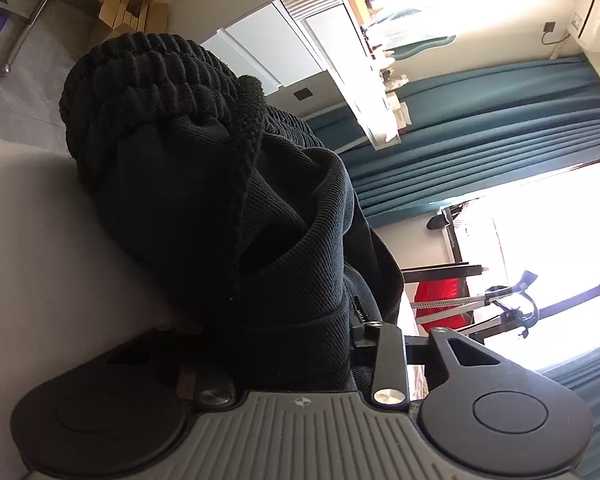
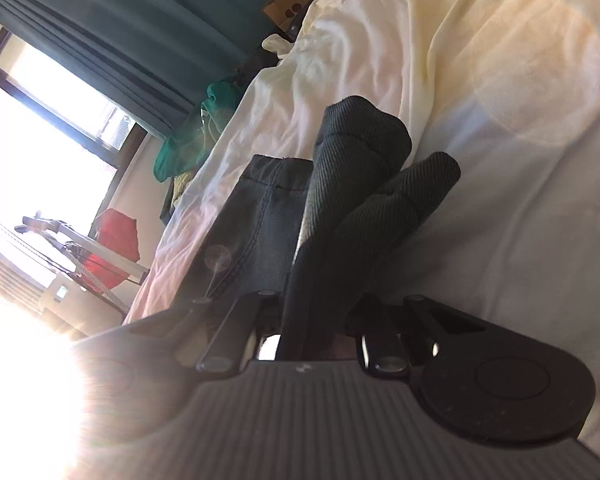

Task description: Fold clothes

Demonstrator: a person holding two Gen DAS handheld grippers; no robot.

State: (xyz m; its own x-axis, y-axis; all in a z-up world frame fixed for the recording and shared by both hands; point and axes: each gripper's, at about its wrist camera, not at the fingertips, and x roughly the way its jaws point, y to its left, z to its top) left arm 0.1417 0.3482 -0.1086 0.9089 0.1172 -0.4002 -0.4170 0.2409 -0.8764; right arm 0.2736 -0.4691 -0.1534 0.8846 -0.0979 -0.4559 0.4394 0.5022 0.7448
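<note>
Both jaws clamped on the black pants: left gripper at the waistband, right gripper on bunched cloth. Pull evenly, flatten on the bed.

Bunched black knit trousers fill the way ahead of the left gripper. Smooth bed sheet lies open right of the folded dark cloth; a rumpled cream blanket bars the far side.

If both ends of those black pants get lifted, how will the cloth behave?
The black pants will likely sag between the grips: they bunch in soft folds. The loose drawstring will probably dangle. The ribbed knit looks thick, so unlikely to slip.
</note>
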